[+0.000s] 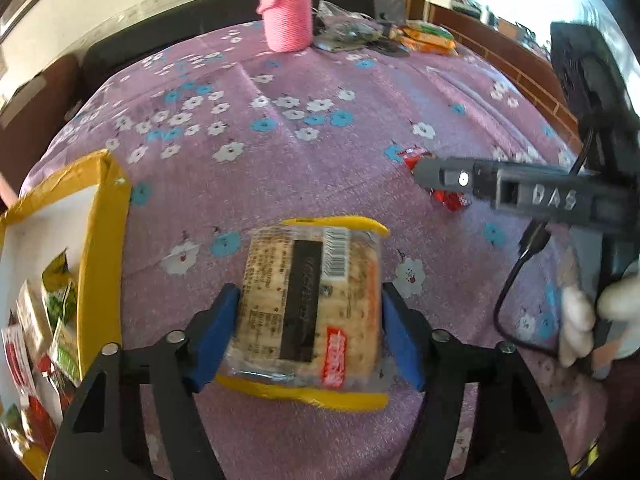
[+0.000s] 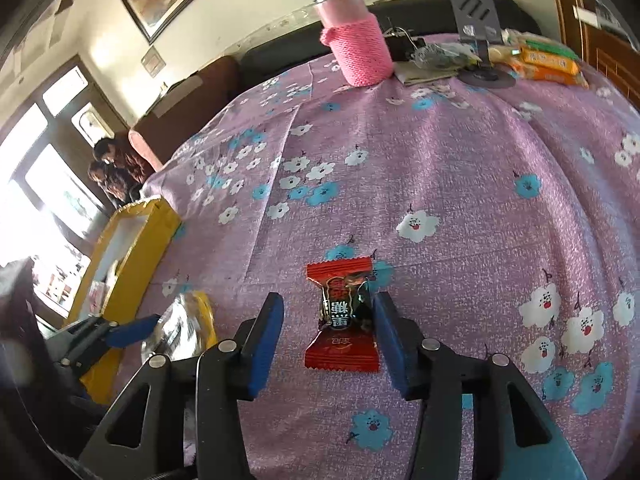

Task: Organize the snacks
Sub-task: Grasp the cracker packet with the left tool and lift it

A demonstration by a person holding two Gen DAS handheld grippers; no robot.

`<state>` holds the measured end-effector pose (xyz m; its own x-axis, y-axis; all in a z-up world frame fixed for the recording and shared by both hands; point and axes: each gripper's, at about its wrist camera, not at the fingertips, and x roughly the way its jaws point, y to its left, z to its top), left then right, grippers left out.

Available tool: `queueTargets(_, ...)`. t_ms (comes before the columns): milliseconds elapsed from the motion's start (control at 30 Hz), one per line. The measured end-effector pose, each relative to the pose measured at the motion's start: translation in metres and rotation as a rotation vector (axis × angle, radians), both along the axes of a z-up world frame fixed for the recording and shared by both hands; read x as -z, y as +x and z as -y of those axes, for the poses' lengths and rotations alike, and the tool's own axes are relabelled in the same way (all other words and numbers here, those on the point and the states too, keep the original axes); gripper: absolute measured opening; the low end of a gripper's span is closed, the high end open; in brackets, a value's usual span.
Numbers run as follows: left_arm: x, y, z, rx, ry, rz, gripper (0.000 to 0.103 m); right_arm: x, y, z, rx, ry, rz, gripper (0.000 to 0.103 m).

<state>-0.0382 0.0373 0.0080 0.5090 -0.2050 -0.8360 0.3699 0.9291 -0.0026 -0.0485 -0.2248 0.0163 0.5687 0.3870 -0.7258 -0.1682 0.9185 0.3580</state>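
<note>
- The left gripper (image 1: 310,332) clamps a cracker pack (image 1: 310,312) between its blue pads, near the table's left edge.
- Just left stands a yellow box (image 1: 104,240) with snacks inside.
- The right gripper (image 2: 326,342) is spread around a red candy (image 2: 344,316) lying on the table (image 2: 460,168); its right pad is touching the wrapper.
- A pink bottle (image 2: 356,44) stands at the far edge.

A clear-wrapped cracker pack (image 1: 310,312) with yellow ends lay flat on the worktop, barcode side up. A red wrapped candy (image 2: 342,314) lay well apart from it. A yellow box (image 1: 102,248) held more snack packets (image 1: 52,320).
</note>
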Motion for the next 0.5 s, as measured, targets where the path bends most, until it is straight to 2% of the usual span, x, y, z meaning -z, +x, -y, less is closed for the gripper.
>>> queueTargets(167,-0.006,-0.010,-0.006,-0.039,-0.044,0.006,0.069,0.000,-0.001,-0.006,0.003,-0.059,0.021,0.046)
queueTargets(267,-0.013,-0.018,-0.012,-0.061,-0.068,0.019,0.069,0.001,-0.001,-0.007,0.023,-0.097,0.022,0.026)
queueTargets(500,-0.039,-0.041,-0.047,-0.124,-0.174,0.061,0.069,-0.003,-0.007,-0.003,0.050,-0.087,0.051,0.025)
